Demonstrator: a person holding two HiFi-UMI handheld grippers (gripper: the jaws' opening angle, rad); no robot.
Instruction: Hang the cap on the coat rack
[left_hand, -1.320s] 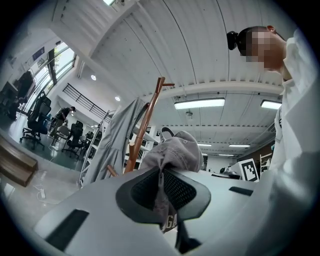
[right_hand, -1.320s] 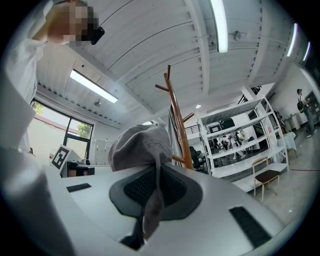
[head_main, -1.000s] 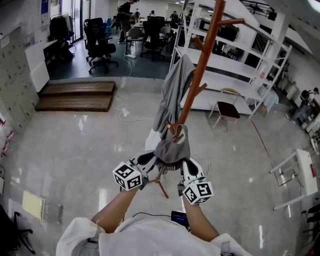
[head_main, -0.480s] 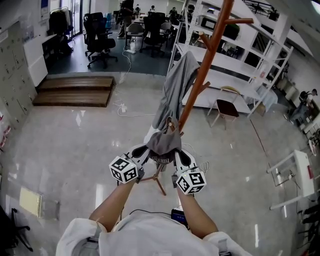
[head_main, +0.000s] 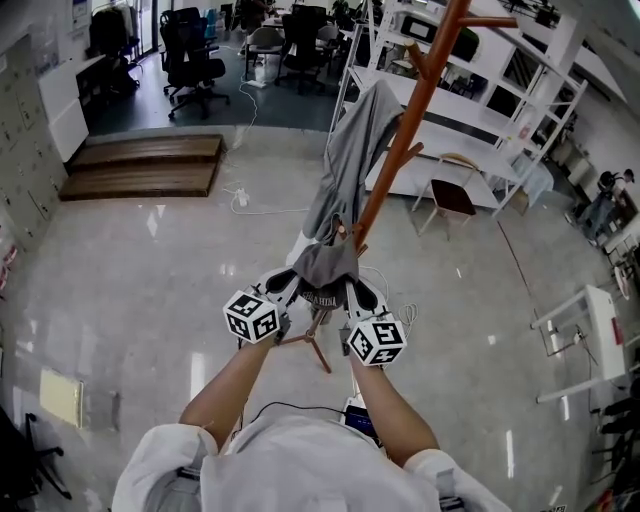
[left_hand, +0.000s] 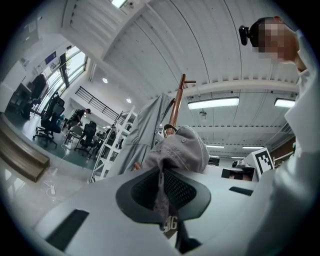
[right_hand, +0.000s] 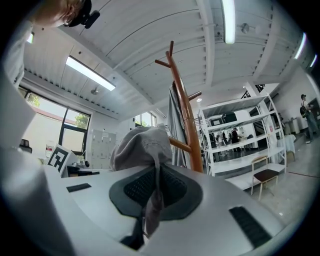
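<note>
Two grippers carry the cap between them, one at each side of its rim.

Head view: the left gripper (head_main: 290, 285) and right gripper (head_main: 354, 291) flank the grey cap (head_main: 326, 266), which is held up against the foot of the slanting coat rack (head_main: 402, 150). A short lower peg (head_main: 343, 231) shows just above the crown, touching it or nearly so; which of the two cannot be told. A grey garment (head_main: 350, 160) hangs from a higher peg, directly above and beyond the cap. Both grippers sit about equally near the pole, with open floor (head_main: 150, 280) on either side.

Left gripper view: the jaws of the left gripper (left_hand: 161, 196) are closed on a fold of the cap's edge, and the crown of the cap (left_hand: 184, 149) bulges ahead and slightly right. The pole (left_hand: 174, 106) rises straight behind it, the garment (left_hand: 144, 131) to its left.

Right gripper view: the jaws of the right gripper (right_hand: 154, 196) likewise pinch the fabric, with the cap (right_hand: 139, 146) ahead and to the left. The peg (right_hand: 181, 145) juts from the pole (right_hand: 183, 112) just right of the crown. Judged from this, the coming move is short: forward and toward the pole to seat the cap over that peg, while keeping clear of the hanging garment (right_hand: 174, 129).
</note>
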